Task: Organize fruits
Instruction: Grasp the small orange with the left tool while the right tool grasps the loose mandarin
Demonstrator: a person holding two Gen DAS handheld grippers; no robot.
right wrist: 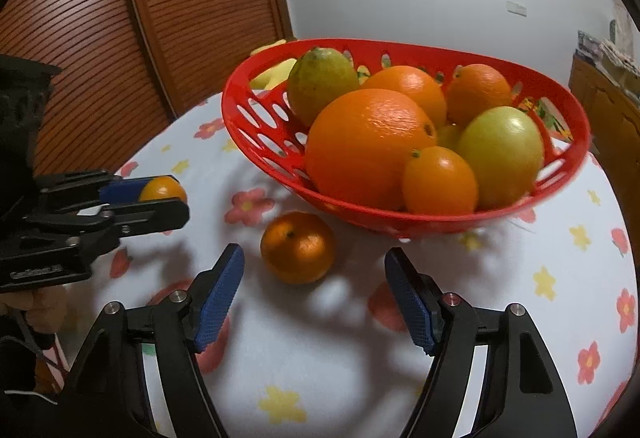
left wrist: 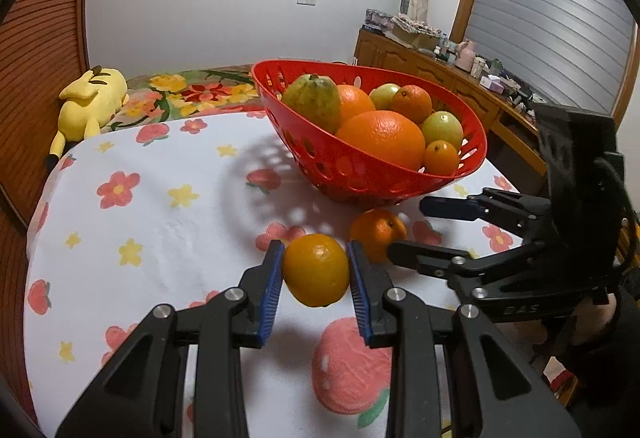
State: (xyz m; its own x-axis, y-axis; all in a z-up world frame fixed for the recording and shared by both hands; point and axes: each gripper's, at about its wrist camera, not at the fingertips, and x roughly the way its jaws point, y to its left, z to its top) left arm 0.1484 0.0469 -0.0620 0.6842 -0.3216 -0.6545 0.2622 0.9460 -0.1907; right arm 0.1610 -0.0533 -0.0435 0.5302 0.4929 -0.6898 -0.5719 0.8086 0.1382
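Yellow plush toy [left wrist: 90, 102], floral cloth [left wrist: 160, 206], perhaps bedding.

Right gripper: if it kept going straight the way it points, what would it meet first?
Most likely the loose mandarin on the tablecloth, just ahead of the open right gripper; the red basket lies beyond.

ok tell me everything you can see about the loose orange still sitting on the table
The loose orange is small, round and deep orange, with glossy, finely dimpled skin and a dark stem scar facing up. It rests on the flowered tablecloth just in front of the red basket, apart from its wall. Nothing grips it: the right gripper is open just short of it, fingers not touching, while the left gripper holds a different, yellower fruit nearby.
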